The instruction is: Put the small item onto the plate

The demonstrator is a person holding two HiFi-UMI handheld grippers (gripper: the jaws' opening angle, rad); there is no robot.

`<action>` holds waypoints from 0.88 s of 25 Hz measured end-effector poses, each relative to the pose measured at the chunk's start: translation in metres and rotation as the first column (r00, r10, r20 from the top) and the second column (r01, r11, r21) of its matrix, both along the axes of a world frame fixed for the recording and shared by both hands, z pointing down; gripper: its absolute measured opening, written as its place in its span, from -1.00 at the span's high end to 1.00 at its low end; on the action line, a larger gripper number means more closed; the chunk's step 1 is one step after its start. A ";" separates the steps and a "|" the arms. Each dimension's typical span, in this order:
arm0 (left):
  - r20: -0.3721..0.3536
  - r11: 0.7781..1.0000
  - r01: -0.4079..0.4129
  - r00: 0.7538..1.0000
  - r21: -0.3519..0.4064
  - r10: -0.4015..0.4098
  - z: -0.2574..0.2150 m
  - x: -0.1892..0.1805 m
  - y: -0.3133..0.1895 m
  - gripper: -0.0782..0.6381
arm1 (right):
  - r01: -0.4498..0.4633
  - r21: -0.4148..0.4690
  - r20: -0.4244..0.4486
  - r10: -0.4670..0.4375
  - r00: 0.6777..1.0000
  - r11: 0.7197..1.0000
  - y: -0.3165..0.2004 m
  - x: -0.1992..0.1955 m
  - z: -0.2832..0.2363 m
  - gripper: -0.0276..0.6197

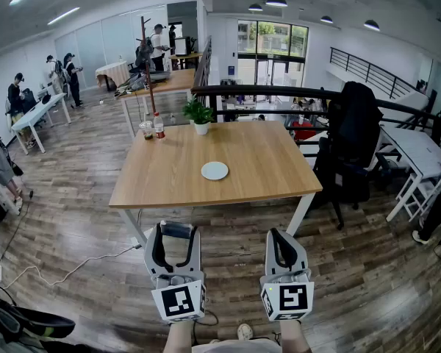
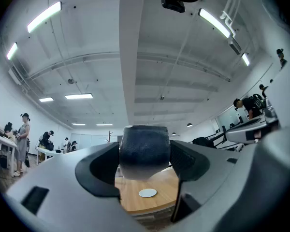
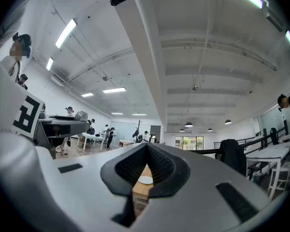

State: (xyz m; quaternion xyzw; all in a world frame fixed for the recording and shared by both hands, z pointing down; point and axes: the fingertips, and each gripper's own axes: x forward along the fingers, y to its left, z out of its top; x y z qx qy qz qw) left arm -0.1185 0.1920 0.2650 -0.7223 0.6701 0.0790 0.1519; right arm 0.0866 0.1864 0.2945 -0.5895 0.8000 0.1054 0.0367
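Note:
A small white plate [image 1: 214, 170] lies near the middle of the wooden table [image 1: 169, 182]. Both grippers hang over the floor in front of the table's near edge. My left gripper [image 1: 176, 234] is shut on a small dark rounded item [image 1: 178, 230], its jaws spread wide around it. In the left gripper view the dark item [image 2: 145, 151] fills the gap between the jaws of the left gripper [image 2: 145, 154], with the plate [image 2: 147, 193] far beyond. My right gripper [image 1: 281, 240] is shut and holds nothing. Between the closed jaws of the right gripper [image 3: 147, 151] the plate [image 3: 145, 180] shows in the distance.
A potted plant [image 1: 200, 115] and two bottles [image 1: 153, 127] stand at the table's far edge. A black chair draped with a jacket [image 1: 350, 149] sits to the right. White desks [image 1: 422, 153] and several people [image 1: 16, 94] are around the room. A cable [image 1: 66, 267] runs over the floor.

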 end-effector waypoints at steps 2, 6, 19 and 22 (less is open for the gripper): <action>0.001 1.000 0.001 1.000 0.001 -0.001 0.000 0.001 -0.002 -0.10 | -0.002 0.006 -0.001 0.002 1.000 1.000 -0.003 0.001 0.001 0.86; 0.005 1.000 0.003 1.000 0.001 -0.003 0.000 0.004 -0.004 -0.10 | 0.003 0.009 -0.008 -0.003 1.000 1.000 -0.007 0.004 0.002 0.86; 0.005 0.999 0.032 0.999 0.011 -0.032 -0.001 0.022 -0.020 -0.10 | 0.038 0.036 0.009 -0.038 0.999 0.999 -0.026 0.028 0.004 0.86; -0.005 0.999 0.034 0.999 0.017 -0.034 0.001 0.033 -0.028 -0.10 | 0.058 0.040 0.004 -0.059 0.998 0.998 -0.034 0.038 0.007 0.86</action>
